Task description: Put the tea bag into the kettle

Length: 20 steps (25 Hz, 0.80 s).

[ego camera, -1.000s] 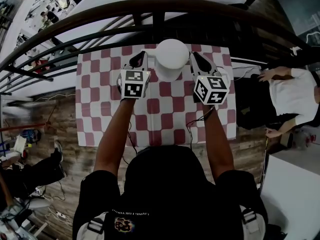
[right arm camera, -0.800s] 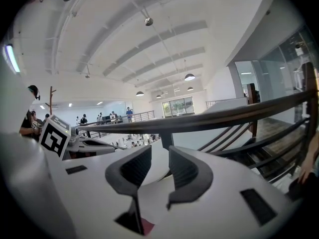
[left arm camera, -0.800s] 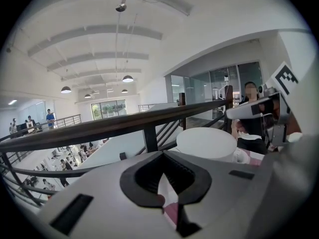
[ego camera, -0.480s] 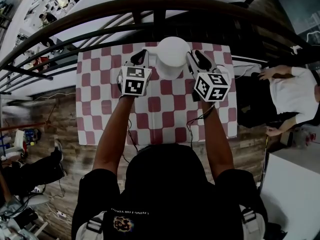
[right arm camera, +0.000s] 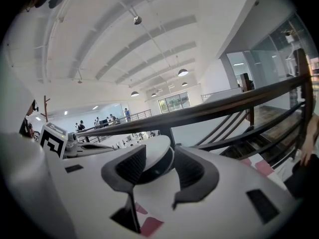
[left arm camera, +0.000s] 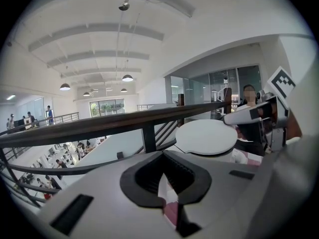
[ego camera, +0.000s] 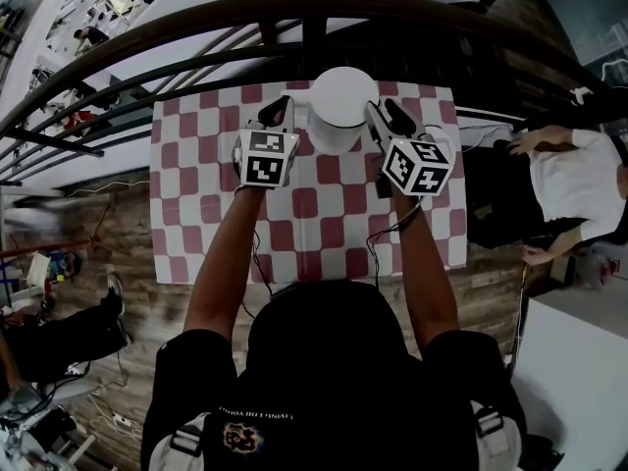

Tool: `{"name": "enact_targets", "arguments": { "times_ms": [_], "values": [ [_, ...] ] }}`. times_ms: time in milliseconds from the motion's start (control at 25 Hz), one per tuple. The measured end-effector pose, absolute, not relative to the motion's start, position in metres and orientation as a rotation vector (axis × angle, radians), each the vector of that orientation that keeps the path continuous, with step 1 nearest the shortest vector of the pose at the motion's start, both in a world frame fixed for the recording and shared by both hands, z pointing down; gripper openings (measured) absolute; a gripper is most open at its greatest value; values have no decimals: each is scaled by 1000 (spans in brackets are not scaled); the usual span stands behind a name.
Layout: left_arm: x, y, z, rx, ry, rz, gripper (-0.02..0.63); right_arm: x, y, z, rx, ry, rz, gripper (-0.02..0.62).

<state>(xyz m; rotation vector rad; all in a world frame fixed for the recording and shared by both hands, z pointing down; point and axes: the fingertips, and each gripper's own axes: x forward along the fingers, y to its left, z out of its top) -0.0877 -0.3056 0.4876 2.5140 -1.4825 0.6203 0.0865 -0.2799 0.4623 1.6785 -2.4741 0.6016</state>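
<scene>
Just left of the right gripper (ego camera: 383,116) sits the lidded white kettle (ego camera: 341,96); jaws just opening, lid rim between, untouched. Beyond it, the left gripper (ego camera: 278,112) closed, empty. No tea bag seen; lid probably needs lifting squarely.

**Checked tabletop, one kettle**

The tabletop (ego camera: 196,238) is covered edge to edge by a red-and-white checked cloth (ego camera: 324,229). A round white kettle (ego camera: 341,111) stands directly on the cloth at the middle of the far edge, just beside the dark railing (ego camera: 314,13).
</scene>
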Motion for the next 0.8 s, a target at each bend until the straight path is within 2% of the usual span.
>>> {"name": "enact_targets", "arguments": {
  "times_ms": [320, 800],
  "values": [
    [-88, -305, 488, 2521, -1479, 613, 4, 72, -280, 459, 1630, -2540, 725, 166],
    [-85, -294, 483, 2562, -1414, 688, 6, 55, -282, 418, 1647, -2558, 487, 166]
  ]
}}
